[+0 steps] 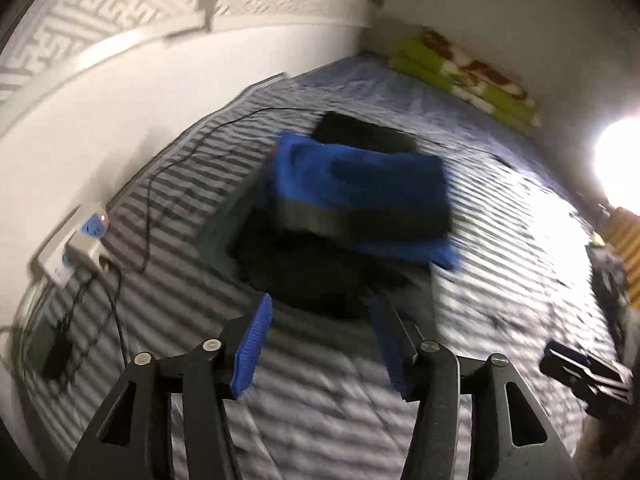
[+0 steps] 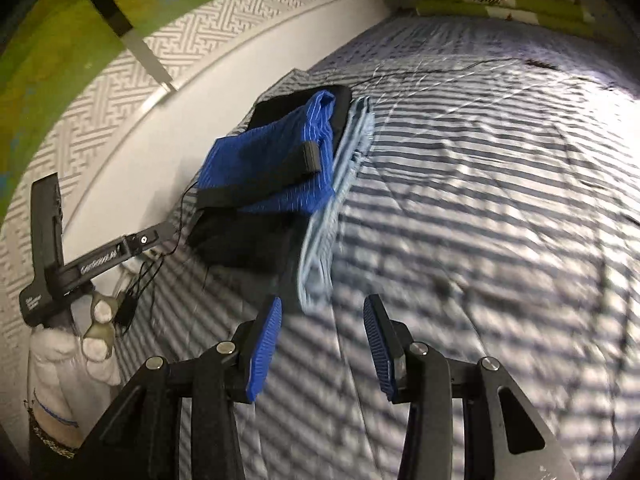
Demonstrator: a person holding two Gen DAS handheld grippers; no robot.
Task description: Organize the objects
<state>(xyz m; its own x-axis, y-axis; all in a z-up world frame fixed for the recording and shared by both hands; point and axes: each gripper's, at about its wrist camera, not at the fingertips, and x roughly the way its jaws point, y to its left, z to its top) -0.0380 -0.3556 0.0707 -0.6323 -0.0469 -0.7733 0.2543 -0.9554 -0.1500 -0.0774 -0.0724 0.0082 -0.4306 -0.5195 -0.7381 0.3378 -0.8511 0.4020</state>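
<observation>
Well, the striped bedsheet [image 2: 500, 200] takes up nearly everything here, rumpled into ridges, and that is the first worry: a finger that dips too low could catch the sheet along with the clothes and drag it into a fold

On it, near the wall side, sits the stack of clothes: a black garment [image 1: 320, 276] at the bottom, a blue garment [image 2: 272, 164] with a black band on top, and a pale blue garment [image 2: 324, 240] spilling out from under the pile on the right-hand side. The stack looks loose and uneven, so I judge that pulling one layer could tip or unfold the rest

The left gripper [image 1: 320, 320] hangs just short of the black garment's near edge, spread wide and holding nothing. The right gripper [image 2: 322, 320] is likewise wide and empty, with the tail of the pale blue garment just ahead of its fingertips. Both views are smeared with motion, so a grab made at this pace could land off the mark

Smallest of all, thin black cables [image 1: 132, 216] run from a power strip [image 1: 80, 244] by the wall across the sheet towards the pile; a finger could snag one
</observation>
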